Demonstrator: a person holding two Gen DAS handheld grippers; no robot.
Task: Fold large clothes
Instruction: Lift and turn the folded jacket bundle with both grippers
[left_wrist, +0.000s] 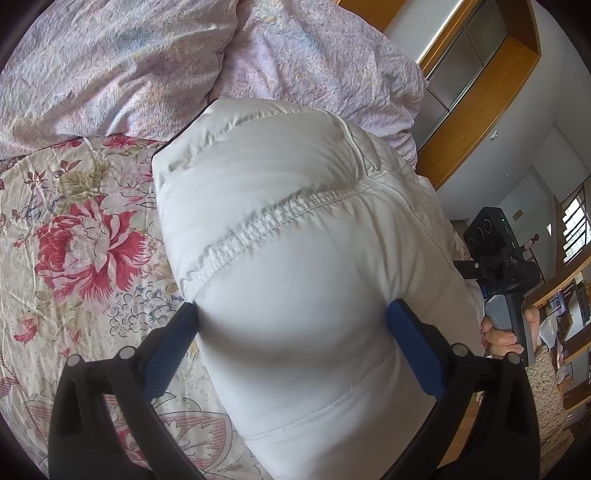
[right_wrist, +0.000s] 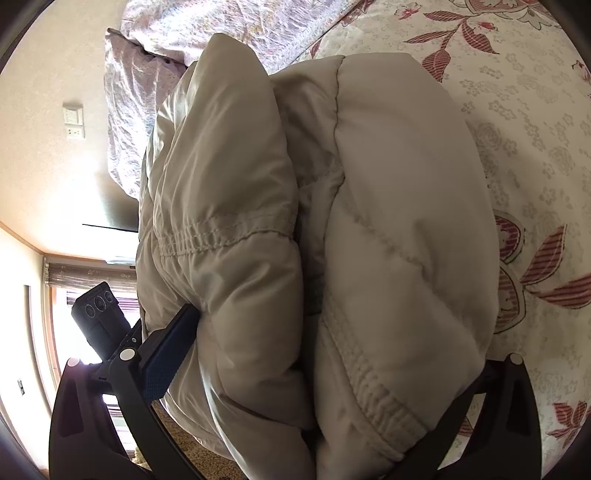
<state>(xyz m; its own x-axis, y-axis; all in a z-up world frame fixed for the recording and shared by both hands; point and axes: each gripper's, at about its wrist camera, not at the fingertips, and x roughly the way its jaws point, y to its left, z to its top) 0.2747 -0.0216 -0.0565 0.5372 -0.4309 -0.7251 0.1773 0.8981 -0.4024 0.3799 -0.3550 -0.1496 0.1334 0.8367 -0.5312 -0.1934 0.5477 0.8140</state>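
Both the left gripper (left_wrist: 291, 314) and the right gripper (right_wrist: 325, 354) have their jaws squeezed on the puffy white jacket (left_wrist: 295, 229), bunched up over the flowery bed (left_wrist: 74, 229), so the fold looks half done and next needs laying it flat.

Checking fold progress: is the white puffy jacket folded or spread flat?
Folded: the jacket is bunched into a thick bundle, layers doubled, both grippers clamping it.

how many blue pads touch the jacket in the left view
2: one pad presses the jacket at lower left, the other pad at lower right. The left hand-held gripper squeezes the jacket between them.
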